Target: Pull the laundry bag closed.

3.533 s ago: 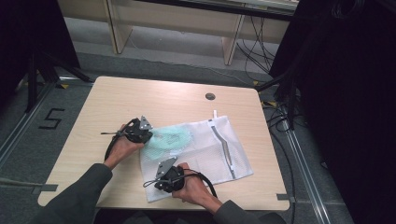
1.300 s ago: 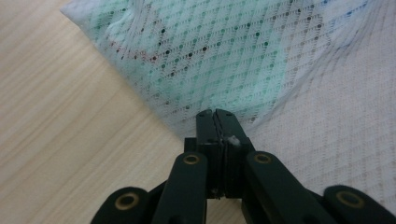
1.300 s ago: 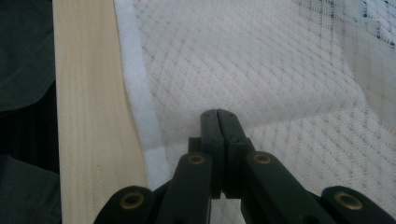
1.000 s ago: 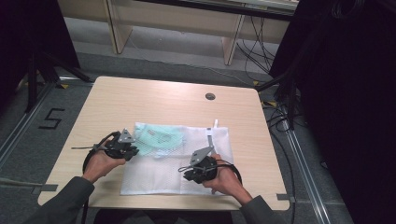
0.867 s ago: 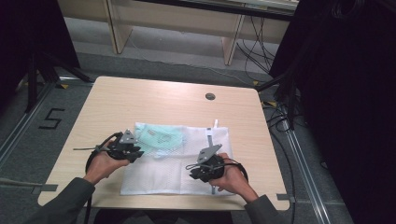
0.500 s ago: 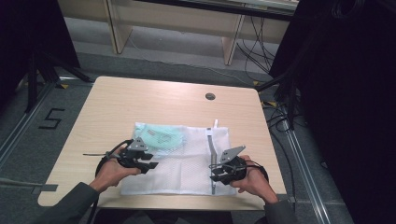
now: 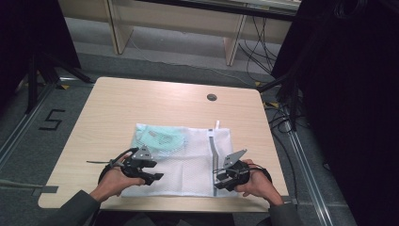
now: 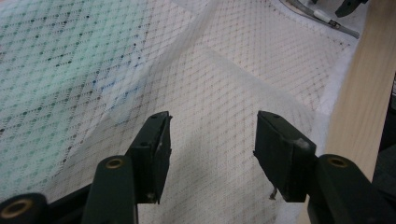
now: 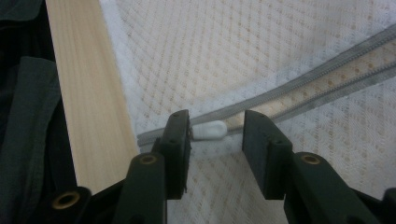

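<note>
A white mesh laundry bag lies flat on the table, with a mint-green garment showing through its far left part. My left gripper rests over the bag's near left corner. Its jaws have just been opening and stand apart over the bare mesh, gripping nothing. My right gripper sits at the near end of the grey zipper. Its jaws have also just been opening. The white zipper pull lies between them, unpinched.
The light wooden table has a round cable hole at the far right. The bag's near edge lies close to the table's front edge. A dark sleeve is beside the right gripper.
The bag, crumpled and skewed earlier, now lies spread flat. Both hands slid toward the near edge and to the right, and both sets of jaws opened, letting go of the mesh.
</note>
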